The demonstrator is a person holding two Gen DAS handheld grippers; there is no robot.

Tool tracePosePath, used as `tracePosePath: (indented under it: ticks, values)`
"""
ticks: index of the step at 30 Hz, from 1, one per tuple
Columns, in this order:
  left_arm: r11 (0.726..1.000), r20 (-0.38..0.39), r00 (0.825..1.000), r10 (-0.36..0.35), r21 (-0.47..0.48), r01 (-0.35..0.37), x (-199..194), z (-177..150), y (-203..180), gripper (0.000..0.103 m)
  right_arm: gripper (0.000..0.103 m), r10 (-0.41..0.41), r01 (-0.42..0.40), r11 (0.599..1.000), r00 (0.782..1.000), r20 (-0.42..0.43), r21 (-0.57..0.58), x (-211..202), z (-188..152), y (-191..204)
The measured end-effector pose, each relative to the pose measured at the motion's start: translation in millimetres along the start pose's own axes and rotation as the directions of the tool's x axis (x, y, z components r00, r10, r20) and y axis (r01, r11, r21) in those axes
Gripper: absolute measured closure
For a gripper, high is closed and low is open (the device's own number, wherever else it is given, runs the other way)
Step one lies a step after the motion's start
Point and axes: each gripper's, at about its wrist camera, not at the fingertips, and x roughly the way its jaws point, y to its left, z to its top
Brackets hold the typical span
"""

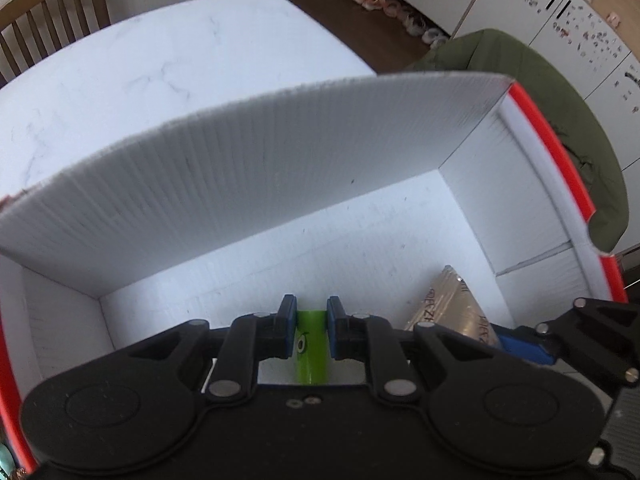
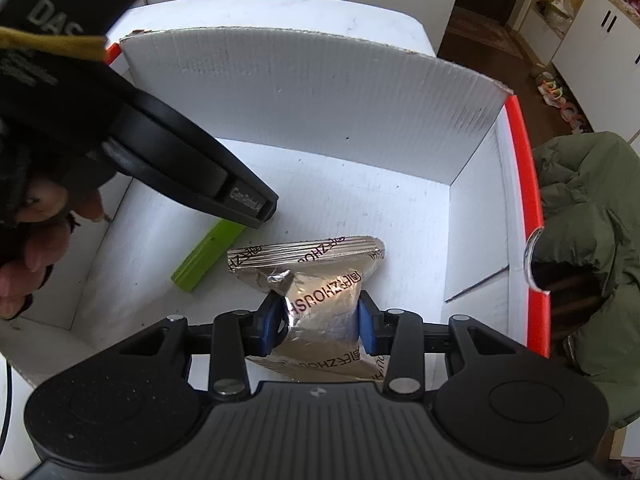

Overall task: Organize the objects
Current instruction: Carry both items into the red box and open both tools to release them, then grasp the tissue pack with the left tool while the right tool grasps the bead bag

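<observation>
The left tongs [image 1: 311, 330] are clamped on a flat lime-green plastic bar [image 1: 310, 344], its blue pads [image 1: 287, 326] pressing both long sides, low over the floor of a white corrugated-plastic box with a red rim [image 1: 560, 152]. From the right wrist view that bar [image 2: 208, 256] lies slanted on the box floor toward the left wall, one end hidden under the left tool's black body, with a person's hand [image 2: 28, 248] behind it.

The right tongs [image 2: 320, 320] pinch a crinkled silver foil packet printed with dark lettering [image 2: 320, 276] around its middle; the packet sits just beside the green bar, nearer the box's near-right side, and it shows at the left view's lower right [image 1: 452, 304].

The box stands on a white marbled bench [image 1: 160, 60], its tall far flap upright. A wooden slatted chair [image 1: 48, 24] waits at the bench's far edge, and an olive-green padded jacket [image 2: 588, 240] hangs off beyond the box's right rim.
</observation>
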Motion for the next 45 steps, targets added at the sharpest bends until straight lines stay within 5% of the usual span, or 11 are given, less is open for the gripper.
tracePosePath:
  ticks: [8, 13, 20, 29, 45]
  values:
    - [1.000, 0.014, 1.000, 0.011, 0.002, -0.011, -5, -4, 2, 0.077, 0.057, 0.030, -0.031, 0.999, 0.999, 0.040, 0.019, -11, -7, -2]
    - [1.000, 0.045, 0.999, 0.003, -0.006, -0.003, -19, -11, 5, 0.053, 0.054, 0.040, -0.043, 0.998, 0.996, 0.075, 0.038, -20, -11, -6]
    - [0.999, 0.138, 0.990, -0.036, -0.010, 0.038, -59, -24, 11, 0.047, 0.054, 0.044, -0.053, 0.997, 0.989, 0.138, 0.056, -44, -15, -12]
    - [0.998, 0.280, 0.958, -0.056, -0.013, 0.063, -130, -61, 17, 0.042, 0.049, 0.078, -0.090, 0.995, 0.965, 0.249, 0.039, -85, -20, 2]
    - [0.989, 0.444, 0.889, 0.113, -0.132, -0.059, -223, -145, 75, 0.015, 0.030, 0.168, -0.166, 0.985, 0.919, 0.356, -0.037, -142, -31, 74]
